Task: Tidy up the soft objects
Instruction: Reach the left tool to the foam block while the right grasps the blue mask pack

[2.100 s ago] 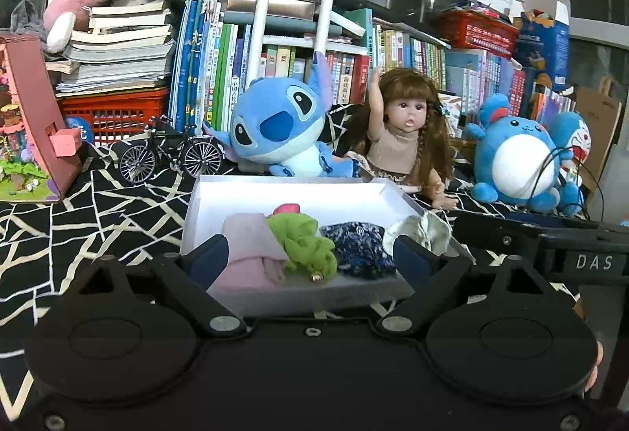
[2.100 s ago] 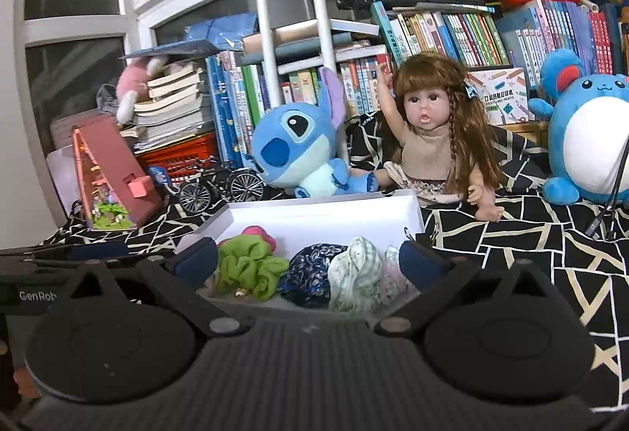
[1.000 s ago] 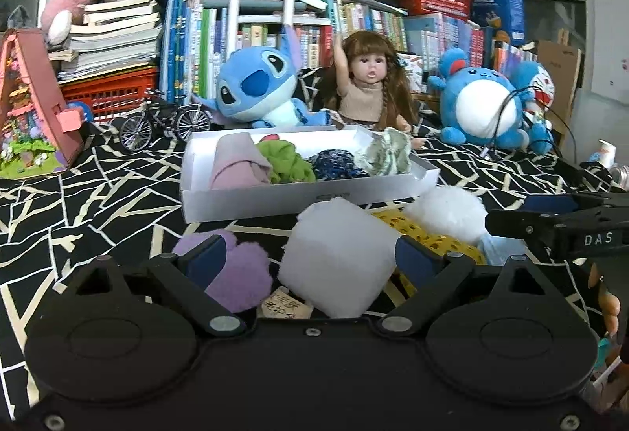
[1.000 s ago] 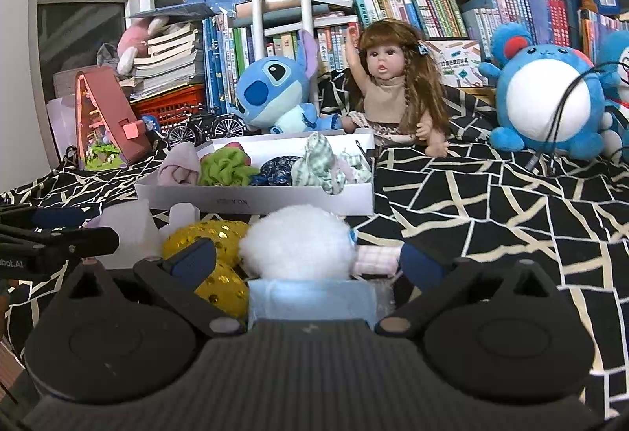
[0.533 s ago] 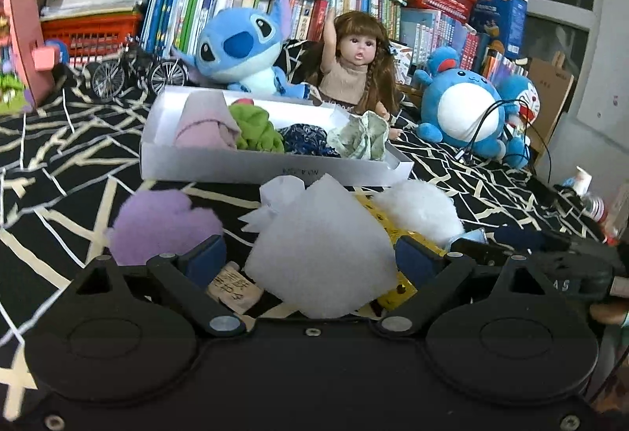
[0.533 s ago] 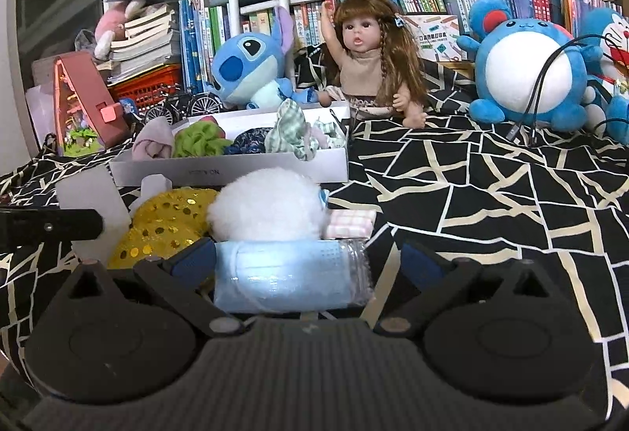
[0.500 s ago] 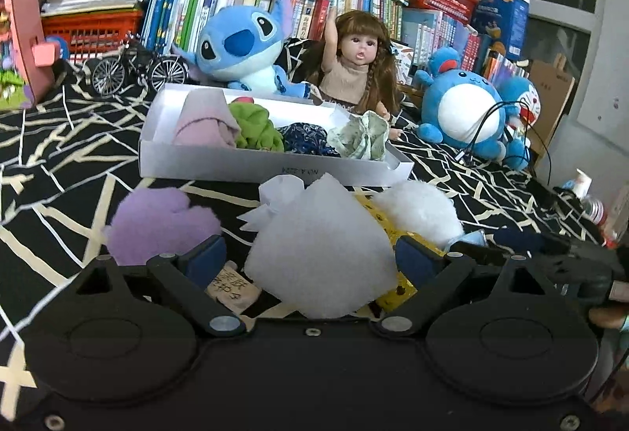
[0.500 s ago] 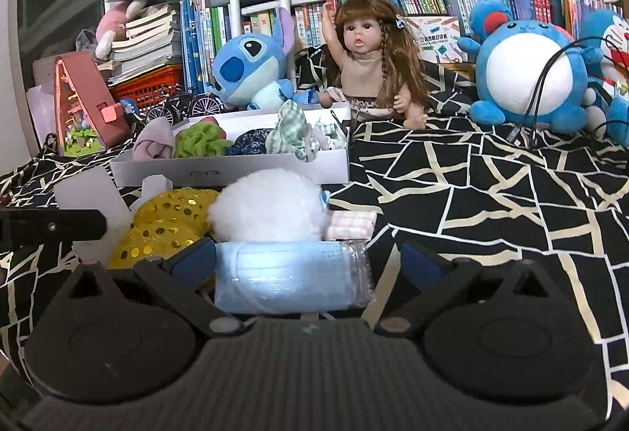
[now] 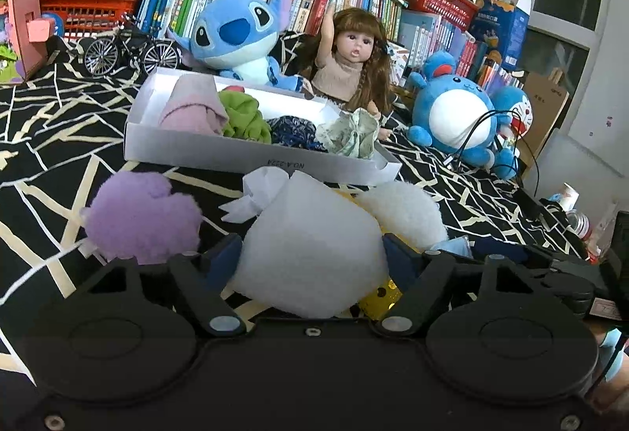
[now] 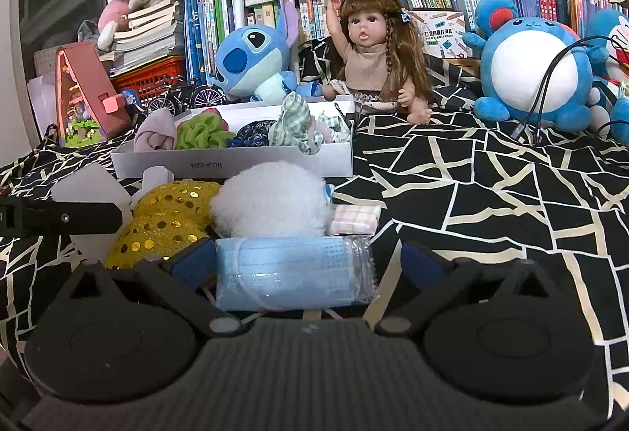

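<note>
Left gripper: we saw its fingers, just then closing, press on both sides of the white foam lump.
Right gripper: we had its fingers spread wide around the wrapped blue face mask, not gripping it.
Loose pile: purple pompom, white pompom and gold sequin piece lay on the patterned cloth just in front of the white box.
White box: we saw pink, green, dark blue and checked fabric pieces inside.
</note>
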`<state>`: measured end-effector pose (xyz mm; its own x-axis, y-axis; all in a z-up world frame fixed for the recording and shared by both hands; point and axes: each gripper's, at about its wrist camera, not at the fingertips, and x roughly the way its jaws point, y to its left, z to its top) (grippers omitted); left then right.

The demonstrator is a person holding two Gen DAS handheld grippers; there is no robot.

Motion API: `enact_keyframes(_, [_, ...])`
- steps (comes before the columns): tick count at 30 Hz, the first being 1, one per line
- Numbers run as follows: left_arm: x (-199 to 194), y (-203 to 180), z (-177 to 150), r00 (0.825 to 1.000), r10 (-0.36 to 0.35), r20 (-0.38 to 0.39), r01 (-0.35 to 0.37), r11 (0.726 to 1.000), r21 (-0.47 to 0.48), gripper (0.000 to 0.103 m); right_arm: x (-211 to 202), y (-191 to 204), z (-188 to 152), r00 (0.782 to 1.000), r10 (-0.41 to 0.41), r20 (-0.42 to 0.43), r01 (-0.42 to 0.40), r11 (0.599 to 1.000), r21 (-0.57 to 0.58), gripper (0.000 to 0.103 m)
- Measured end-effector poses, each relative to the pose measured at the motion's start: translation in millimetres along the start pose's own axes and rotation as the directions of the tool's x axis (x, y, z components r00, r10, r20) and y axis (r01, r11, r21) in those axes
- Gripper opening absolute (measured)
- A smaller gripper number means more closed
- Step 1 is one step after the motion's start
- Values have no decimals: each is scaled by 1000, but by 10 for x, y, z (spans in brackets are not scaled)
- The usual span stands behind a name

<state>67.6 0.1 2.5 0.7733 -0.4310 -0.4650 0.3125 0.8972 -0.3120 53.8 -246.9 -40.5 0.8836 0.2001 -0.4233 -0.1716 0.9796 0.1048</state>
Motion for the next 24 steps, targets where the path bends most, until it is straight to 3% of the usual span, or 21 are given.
enact_keyframes(14, [-193, -25, 105, 997, 32, 64, -35, 998, 44, 75, 16, 23, -8, 1000, 3, -5, -3, 1000, -12, 103])
enact_keyframes(24, [-249, -10, 124, 995, 59, 86, -64, 996, 58, 75, -22, 73, 37, 999, 46, 0, -46, 999, -12, 90])
